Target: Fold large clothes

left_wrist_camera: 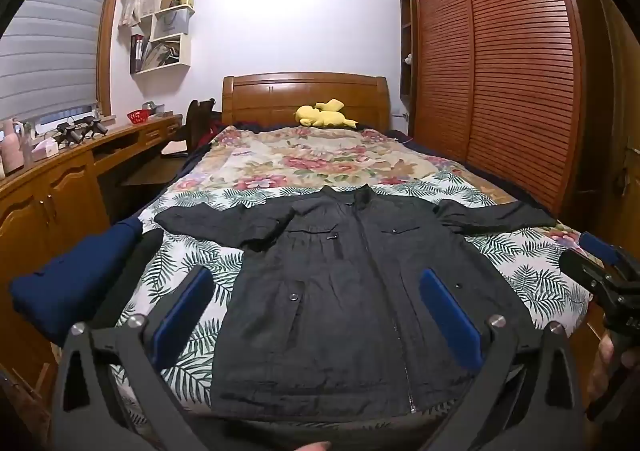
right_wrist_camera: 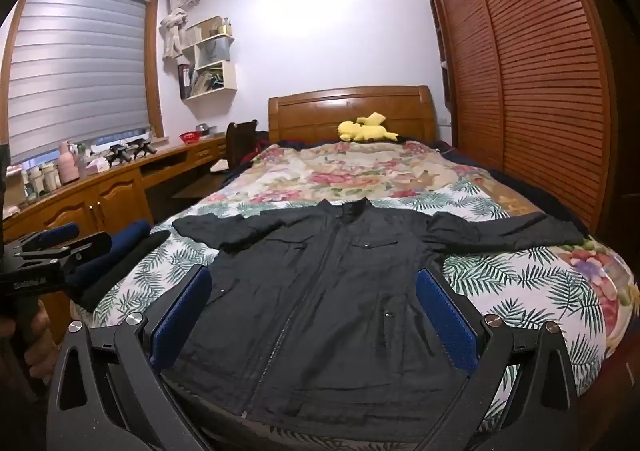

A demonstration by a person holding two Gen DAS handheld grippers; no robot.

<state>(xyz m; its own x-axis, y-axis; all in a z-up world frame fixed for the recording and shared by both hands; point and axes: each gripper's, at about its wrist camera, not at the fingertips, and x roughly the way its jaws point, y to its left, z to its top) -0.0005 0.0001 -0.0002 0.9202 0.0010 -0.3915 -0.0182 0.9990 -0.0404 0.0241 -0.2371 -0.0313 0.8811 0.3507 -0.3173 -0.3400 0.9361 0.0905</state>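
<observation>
While the black jacket (left_wrist_camera: 340,291) lies face up and zipped on the foot end of the bed (left_wrist_camera: 328,159), I see its collar pointing toward the headboard (left_wrist_camera: 306,95) and both sleeves spread out sideways over the leaf-print sheet (left_wrist_camera: 188,263). My left gripper (left_wrist_camera: 318,315) hangs above the jacket's lower half with its blue pads wide apart and nothing between them. My right gripper (right_wrist_camera: 314,315) does the same from its own side, jaws spread fully, holding nothing; in the left view I can see it at the right edge above the bed corner.

Just off the jacket's left sleeve, a folded navy garment (left_wrist_camera: 76,271) rests at the bed's edge with a dark piece beside it. Farther up, a floral quilt (left_wrist_camera: 320,155) covers the bed, and a yellow plush toy (left_wrist_camera: 324,115) sits against the headboard.

As for containers, a red basket (left_wrist_camera: 138,116) stands on the long wooden desk (left_wrist_camera: 80,155); I cannot tell what is in it. The white wall shelf (left_wrist_camera: 168,31) has open cubbies holding a binder, papers and a bag. Pale bottles (right_wrist_camera: 70,167) stand at the desk's near end below the window blind (right_wrist_camera: 76,67). A slatted wardrobe (left_wrist_camera: 500,71) lines the right wall.
</observation>
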